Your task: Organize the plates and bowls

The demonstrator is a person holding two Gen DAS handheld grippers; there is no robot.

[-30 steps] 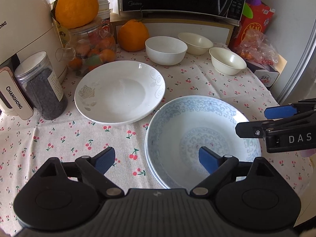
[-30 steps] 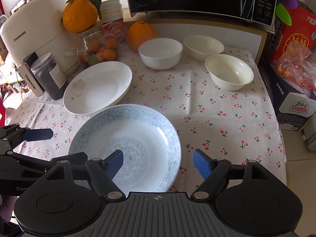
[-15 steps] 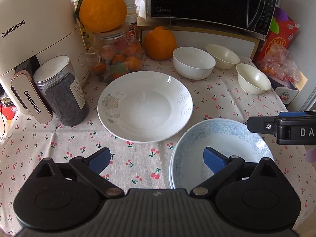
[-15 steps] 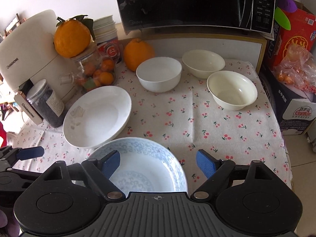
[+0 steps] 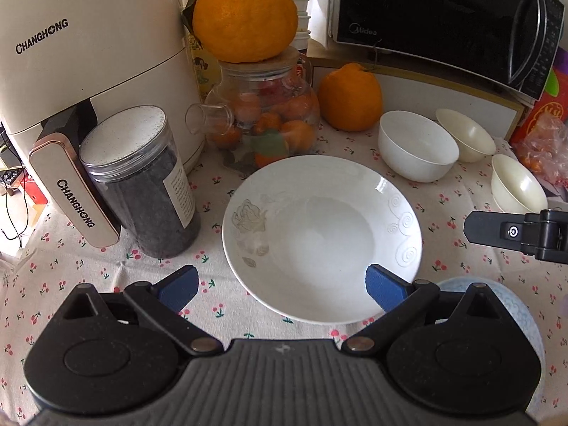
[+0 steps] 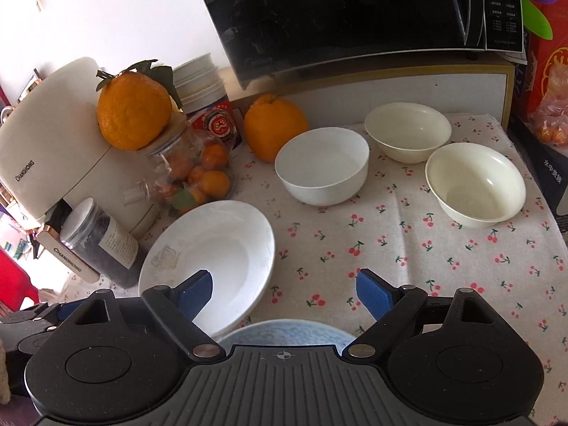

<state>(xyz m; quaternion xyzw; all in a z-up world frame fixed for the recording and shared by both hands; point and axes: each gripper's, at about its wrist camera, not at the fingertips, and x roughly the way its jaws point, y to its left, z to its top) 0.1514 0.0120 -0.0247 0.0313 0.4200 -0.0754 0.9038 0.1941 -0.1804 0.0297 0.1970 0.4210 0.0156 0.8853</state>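
The left hand-held gripper [image 5: 280,284], jaws apart and empty, sits nearer the white plate [image 5: 321,236], which lies just ahead toward the surface's far edge.

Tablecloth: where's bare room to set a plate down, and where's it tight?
Widest bare patch: tablecloth right of the white plate, in front of the white bowl and the near cream bowl. Crowded: back left, where air fryer, dark jar and glass teapot stand close together behind the plate.

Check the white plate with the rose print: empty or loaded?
Empty. The white plate shows a bare well in both wrist views, sitting upright on the cherry tablecloth with nothing stacked in it.
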